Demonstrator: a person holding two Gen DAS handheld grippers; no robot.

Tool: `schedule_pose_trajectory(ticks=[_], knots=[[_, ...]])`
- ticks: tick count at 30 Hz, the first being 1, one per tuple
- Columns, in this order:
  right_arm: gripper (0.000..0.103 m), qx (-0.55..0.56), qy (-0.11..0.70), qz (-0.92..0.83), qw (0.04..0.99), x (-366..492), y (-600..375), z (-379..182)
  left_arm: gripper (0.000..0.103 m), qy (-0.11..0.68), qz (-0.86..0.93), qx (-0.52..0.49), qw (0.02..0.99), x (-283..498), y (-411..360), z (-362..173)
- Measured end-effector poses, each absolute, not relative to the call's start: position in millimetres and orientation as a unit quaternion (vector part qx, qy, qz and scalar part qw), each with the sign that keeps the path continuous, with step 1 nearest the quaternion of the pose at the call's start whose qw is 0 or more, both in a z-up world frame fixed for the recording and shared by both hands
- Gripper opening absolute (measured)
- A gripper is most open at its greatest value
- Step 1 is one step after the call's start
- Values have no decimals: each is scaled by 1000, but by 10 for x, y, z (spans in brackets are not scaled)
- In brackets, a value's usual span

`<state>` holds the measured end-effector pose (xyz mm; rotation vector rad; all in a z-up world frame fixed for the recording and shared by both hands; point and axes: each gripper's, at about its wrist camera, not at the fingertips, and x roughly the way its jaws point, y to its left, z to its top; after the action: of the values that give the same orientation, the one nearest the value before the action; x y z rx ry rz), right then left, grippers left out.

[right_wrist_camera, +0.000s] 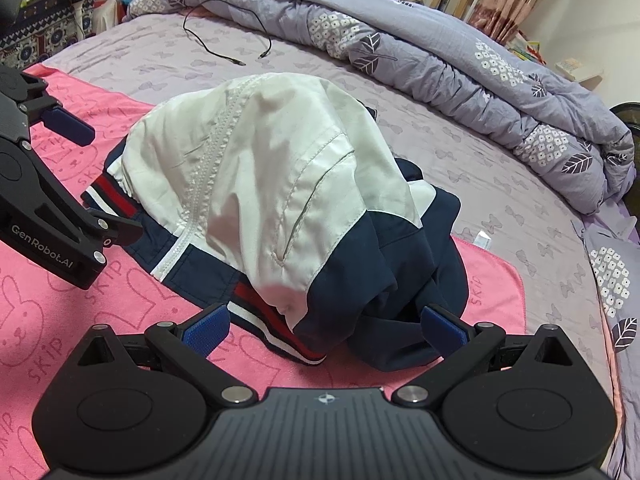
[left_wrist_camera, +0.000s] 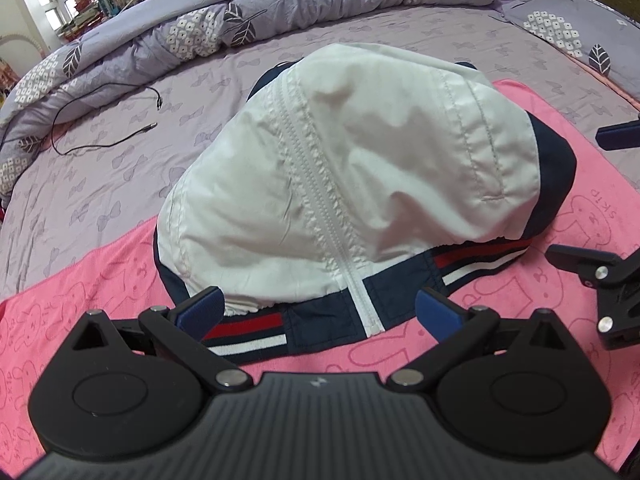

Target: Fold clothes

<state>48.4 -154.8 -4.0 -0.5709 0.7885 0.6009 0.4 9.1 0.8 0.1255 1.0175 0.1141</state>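
A white and navy zip jacket (left_wrist_camera: 344, 184) with a red, white and navy striped hem lies bunched in a rounded heap on a pink towel (left_wrist_camera: 100, 292). My left gripper (left_wrist_camera: 320, 312) is open and empty, its blue pads either side of the hem by the zipper. In the right wrist view the jacket (right_wrist_camera: 272, 184) shows its navy side. My right gripper (right_wrist_camera: 324, 326) is open and empty at the jacket's striped hem corner. The left gripper (right_wrist_camera: 76, 176) also shows at the left of that view, and the right gripper (left_wrist_camera: 592, 200) at the right edge of the left wrist view.
The towel lies on a bed with a lilac sheet (left_wrist_camera: 120, 168). A rumpled purple duvet (right_wrist_camera: 460, 64) runs along the far side. A black cable (left_wrist_camera: 100, 120) lies on the sheet beyond the jacket. A pillow (left_wrist_camera: 576, 36) lies at the far right.
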Motion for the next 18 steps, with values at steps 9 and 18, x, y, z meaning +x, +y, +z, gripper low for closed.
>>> schedule_pose_trajectory(ticks=[9, 18], knots=[[103, -274, 367, 281, 843, 456, -1539, 15, 103, 483, 56, 39, 873, -11, 115, 55], [103, -275, 367, 279, 844, 443, -1544, 28, 103, 481, 55, 24, 875, -12, 122, 78]])
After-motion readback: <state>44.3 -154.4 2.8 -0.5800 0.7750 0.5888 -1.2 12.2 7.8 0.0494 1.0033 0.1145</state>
